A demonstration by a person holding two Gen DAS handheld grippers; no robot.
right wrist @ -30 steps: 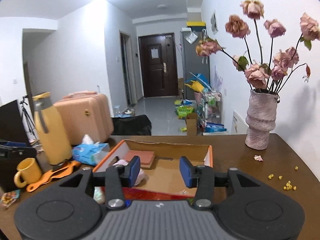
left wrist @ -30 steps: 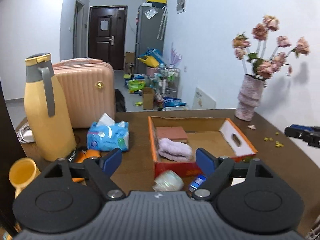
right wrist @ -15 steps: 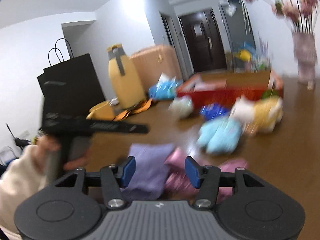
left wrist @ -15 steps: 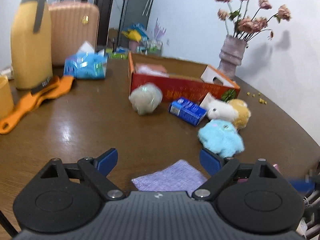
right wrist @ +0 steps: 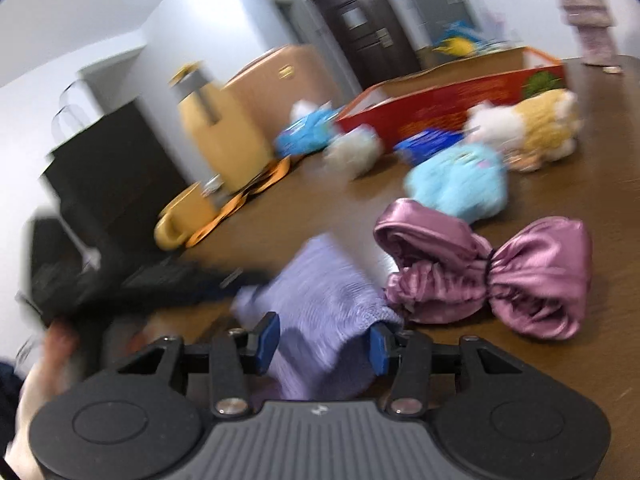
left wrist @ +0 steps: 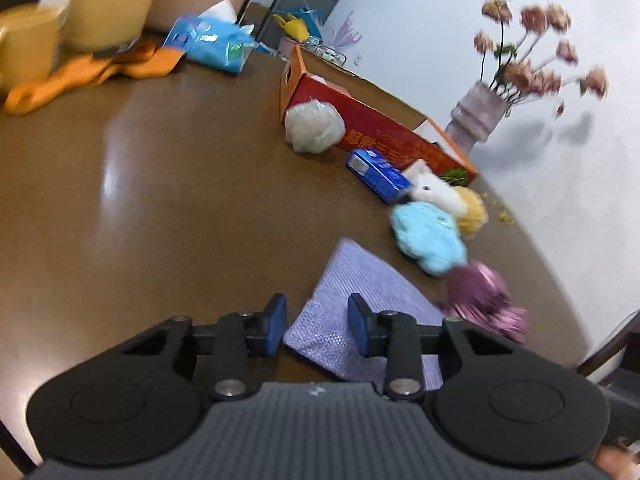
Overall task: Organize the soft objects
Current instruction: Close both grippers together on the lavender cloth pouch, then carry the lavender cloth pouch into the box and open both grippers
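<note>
We look low and close over the brown wooden table [left wrist: 168,184] from both wrists; beyond each pair of fingers lies the shared lilac knitted cloth [left wrist: 360,292] [right wrist: 320,312].

Both tongs are held low over the near edge of the counter, side by side. The left tongs [left wrist: 317,325] stand parted, fingers apart. The right tongs [right wrist: 324,344] stand parted too, a little wider, tilted slightly.

Home: suitcase [right wrist: 280,76], entry door [right wrist: 360,28].
</note>
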